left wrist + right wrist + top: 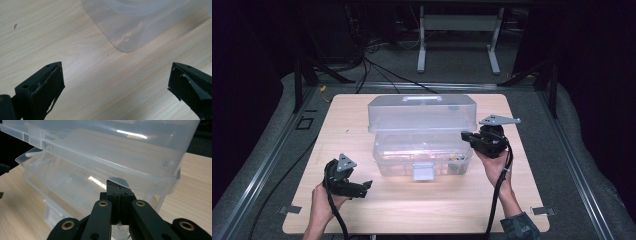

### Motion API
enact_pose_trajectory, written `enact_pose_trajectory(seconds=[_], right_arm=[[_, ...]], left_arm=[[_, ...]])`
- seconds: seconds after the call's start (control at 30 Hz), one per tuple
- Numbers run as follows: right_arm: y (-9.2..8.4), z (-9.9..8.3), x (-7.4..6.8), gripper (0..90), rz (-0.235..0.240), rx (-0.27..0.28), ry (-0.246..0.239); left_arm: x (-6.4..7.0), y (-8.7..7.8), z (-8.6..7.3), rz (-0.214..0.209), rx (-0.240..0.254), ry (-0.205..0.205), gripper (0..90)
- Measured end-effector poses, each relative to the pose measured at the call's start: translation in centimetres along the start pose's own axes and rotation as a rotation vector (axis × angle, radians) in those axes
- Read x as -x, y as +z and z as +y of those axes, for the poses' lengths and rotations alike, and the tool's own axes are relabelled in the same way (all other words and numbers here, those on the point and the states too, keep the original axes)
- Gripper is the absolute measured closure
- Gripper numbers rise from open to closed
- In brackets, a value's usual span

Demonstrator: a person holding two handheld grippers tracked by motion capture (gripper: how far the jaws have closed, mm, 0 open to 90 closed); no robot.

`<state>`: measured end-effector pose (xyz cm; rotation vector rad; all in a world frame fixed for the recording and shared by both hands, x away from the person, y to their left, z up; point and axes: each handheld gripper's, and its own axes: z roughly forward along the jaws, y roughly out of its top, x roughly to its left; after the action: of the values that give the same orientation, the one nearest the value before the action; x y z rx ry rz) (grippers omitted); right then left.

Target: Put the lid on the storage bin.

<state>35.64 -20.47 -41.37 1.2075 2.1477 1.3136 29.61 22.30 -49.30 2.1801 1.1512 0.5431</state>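
Two handheld grippers and one clear plastic box [422, 135] stood on or over a pale wooden table [362, 210].

Item one, the box: it sat at the middle of the table, its lid [422, 112] raised and leaning toward the far side, a handle on top of the lid, a white latch [423, 171] hanging at the near front wall. Small items lay inside at the right end, too blurred to tell apart.

Item two, the left gripper [362, 187]: it was held low over the near left part of the table, just left of the box's near left corner and apart from it. In the left gripper view its two black jaws stood wide apart with bare tabletop between them and nothing held; the box corner [125, 37] lay ahead of them.

Item three, the right gripper [466, 136]: it was held at the right end of the box, pointing left at it. In the right gripper view its jaws were pressed together, tips at the lid's lower rim [117, 181]; whether they pinched that rim could not be told.
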Motion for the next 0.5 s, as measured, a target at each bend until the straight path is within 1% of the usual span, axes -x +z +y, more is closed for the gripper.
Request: enact_pose_trajectory(seconds=[0.03, 0.07, 0.1, 0.13, 0.17, 0.33, 0.4, 0.47, 0.5], right_arm=[[-0.1, -0.1, 0.0, 90.0, -0.003, 0.004, -0.001], [-0.2, -0.2, 0.0, 90.0, -0.004, 0.009, -0.004], [-0.4, -0.4, 0.1, 90.0, 0.006, 0.004, -0.001], [-0.4, -0.6, 0.0, 90.0, -0.015, 0.001, -0.001], [-0.5, -0.7, 0.0, 90.0, 0.001, 0.002, 0.001], [-0.5, -1.2, 0.2, 89.9, 0.004, 0.002, 0.008], [-0.7, -1.3, 0.2, 89.9, -0.003, 0.003, 0.009], [-0.8, -1.4, 0.2, 89.7, 0.004, 0.000, 0.013], [-0.9, -1.5, 0.2, 89.7, -0.002, 0.002, 0.008]], left_arm=[[-0.1, 0.1, 0.0, -0.001, -0.002, 0.004, 0.1], [-0.2, 0.2, 0.0, -0.003, 0.000, -0.001, 0.1], [-0.4, 0.3, 0.0, -0.007, -0.001, -0.009, 0.1], [-0.4, 0.4, 0.0, -0.007, -0.003, -0.011, 0.1], [-0.5, 0.4, 0.0, -0.007, -0.003, -0.009, 0.1], [-0.6, 0.5, -0.1, -0.009, -0.006, -0.009, 0.1], [-0.5, 0.6, -0.1, -0.008, -0.008, -0.010, 0.0], [-0.5, 0.6, -0.1, -0.012, -0.012, -0.010, 0.1], [-0.5, 0.7, -0.1, -0.012, -0.012, -0.010, 0.1]])
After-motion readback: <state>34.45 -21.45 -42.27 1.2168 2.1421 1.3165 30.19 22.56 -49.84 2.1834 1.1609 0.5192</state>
